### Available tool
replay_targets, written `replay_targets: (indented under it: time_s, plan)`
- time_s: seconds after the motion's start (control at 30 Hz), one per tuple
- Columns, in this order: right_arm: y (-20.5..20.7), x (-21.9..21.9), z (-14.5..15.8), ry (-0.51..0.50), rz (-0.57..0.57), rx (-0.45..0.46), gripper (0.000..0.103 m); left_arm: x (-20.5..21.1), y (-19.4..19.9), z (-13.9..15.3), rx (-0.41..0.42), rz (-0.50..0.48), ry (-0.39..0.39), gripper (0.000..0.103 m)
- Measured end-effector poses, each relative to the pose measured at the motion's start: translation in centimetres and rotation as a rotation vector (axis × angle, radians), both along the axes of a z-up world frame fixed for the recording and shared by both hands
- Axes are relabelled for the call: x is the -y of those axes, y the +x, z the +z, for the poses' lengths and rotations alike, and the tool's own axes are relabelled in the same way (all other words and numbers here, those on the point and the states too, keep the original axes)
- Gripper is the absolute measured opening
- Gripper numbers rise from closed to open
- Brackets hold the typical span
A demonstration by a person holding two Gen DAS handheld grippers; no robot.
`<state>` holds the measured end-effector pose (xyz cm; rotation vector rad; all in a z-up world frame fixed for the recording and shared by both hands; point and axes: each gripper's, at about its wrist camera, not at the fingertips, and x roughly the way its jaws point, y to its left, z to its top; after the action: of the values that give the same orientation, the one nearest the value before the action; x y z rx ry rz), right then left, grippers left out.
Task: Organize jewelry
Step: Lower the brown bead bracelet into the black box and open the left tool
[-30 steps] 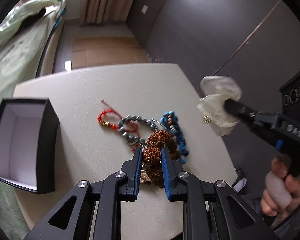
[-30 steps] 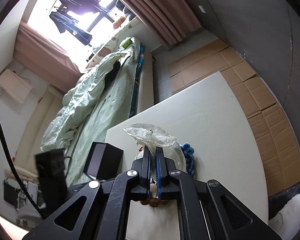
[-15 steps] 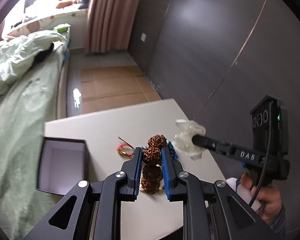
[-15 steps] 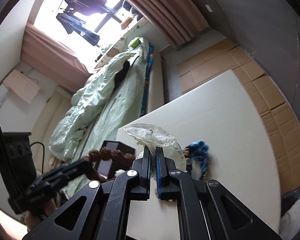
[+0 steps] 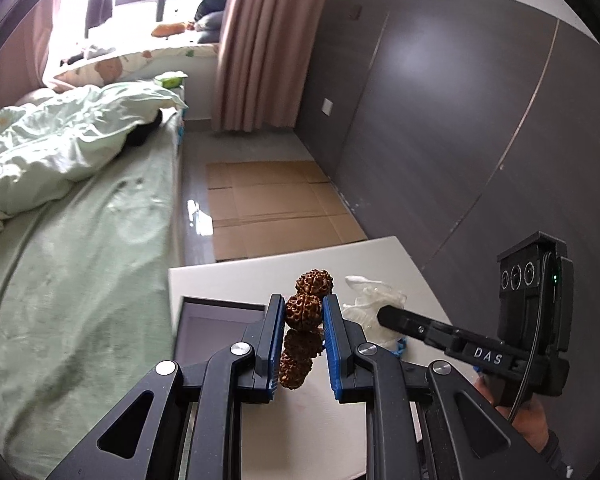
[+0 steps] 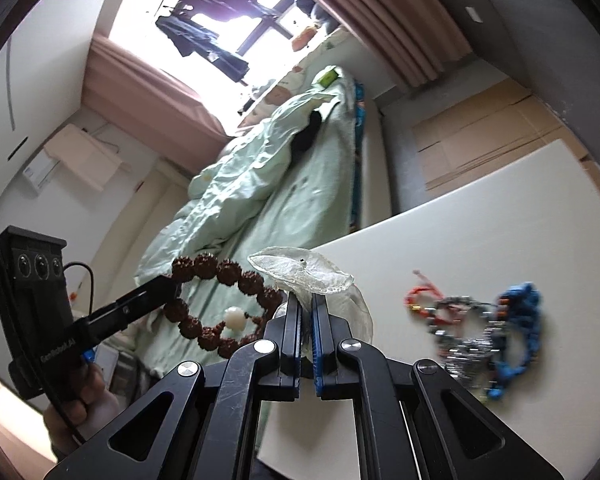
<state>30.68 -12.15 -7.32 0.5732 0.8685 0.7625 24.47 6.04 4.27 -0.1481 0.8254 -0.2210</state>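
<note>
The left claw (image 5: 303,314) clamps a brown seed-bead bracelet (image 6: 224,304), which hangs clear above the tabletop (image 5: 236,280). The open black box (image 5: 216,328) lies just below-left. The right claw (image 6: 306,320) pinches a clear plastic pouch (image 6: 300,276), beside the bracelet.

Your bracelet pile (image 6: 476,320) lies on the worktop (image 6: 480,240); box (image 5: 216,328) at its left edge, bed (image 5: 80,240) beyond.

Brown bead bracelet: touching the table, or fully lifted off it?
Apart. The right wrist view shows the brown bead bracelet hanging in the air as a full loop from the left gripper, left of the table edge.
</note>
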Motion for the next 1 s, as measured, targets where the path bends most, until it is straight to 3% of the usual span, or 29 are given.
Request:
replay_targets:
  time_s: [0.33, 0.6, 0.63, 0.7, 0.73, 1.0]
  plan:
    - [0.1, -6.2, -1.2, 0.04, 0.066, -0.009, 0.006, -4.3, -0.5, 0.2, 0.011, 0.072, 0.014, 0.02]
    - [1.9, -9.3, -3.8, 0.085, 0.091, -0.076, 0.007, -6.7, -0.1, -0.8, -0.001, 0.113, 0.013, 0.02]
    - [2.1, -9.7, -3.9, 0.089, 0.111, -0.079, 0.009, -6.9, 0.0, -0.9, -0.003, 0.116, 0.012, 0.02]
    - [2.6, -10.7, -4.6, 0.068, 0.148, -0.126, 0.036, -7.1, 0.3, -1.3, -0.009, 0.118, 0.008, 0.02]
    - [2.7, -11.0, -5.0, 0.058, 0.155, -0.16, 0.057, -7.1, 0.5, -1.5, -0.011, 0.118, 0.005, 0.02]
    - [1.8, -7.7, -3.7, -0.017, 0.103, -0.126, 0.061, -6.0, 1.9, -3.5, -0.049, 0.082, -0.026, 0.02]
